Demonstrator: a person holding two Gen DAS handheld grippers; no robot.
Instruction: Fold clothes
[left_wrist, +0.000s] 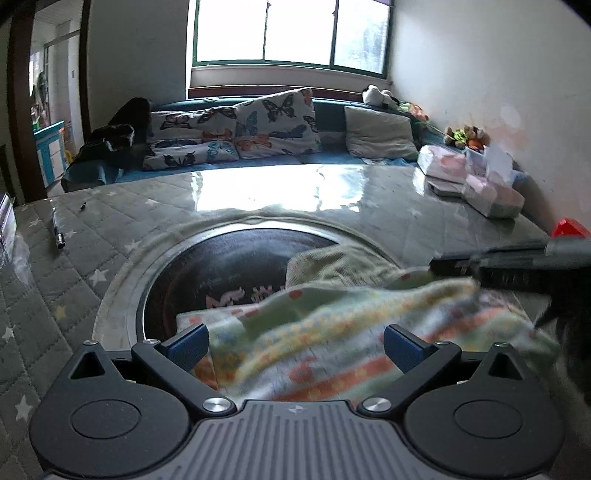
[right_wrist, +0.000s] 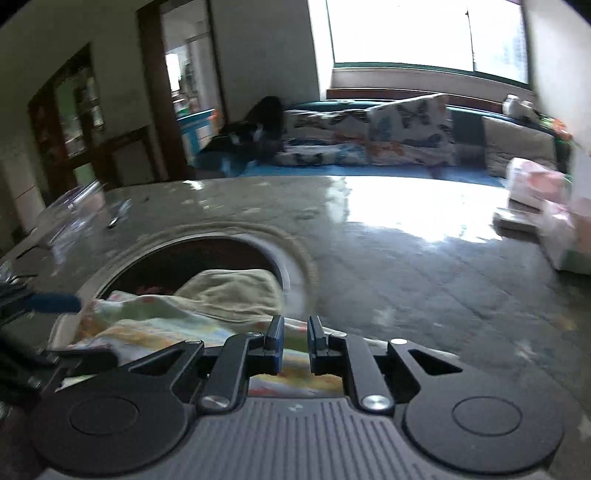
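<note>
cloth (left_wrist: 332, 332) sits bunched on the table (left_wrist: 369, 199), partly over the round glass inset (left_wrist: 221, 266), a plain green fold (left_wrist: 332, 266) behind the patterned part. left gripper (left_wrist: 295, 349) is spread wide with the cloth between its fingers, not pinched, probably lined up for an edge. right gripper (right_wrist: 295, 341) is nearly pressed together; cloth lies under it, but a pinch isn't visible. fold stage unclear: heap fits mid-fold or a loose pile.
</note>
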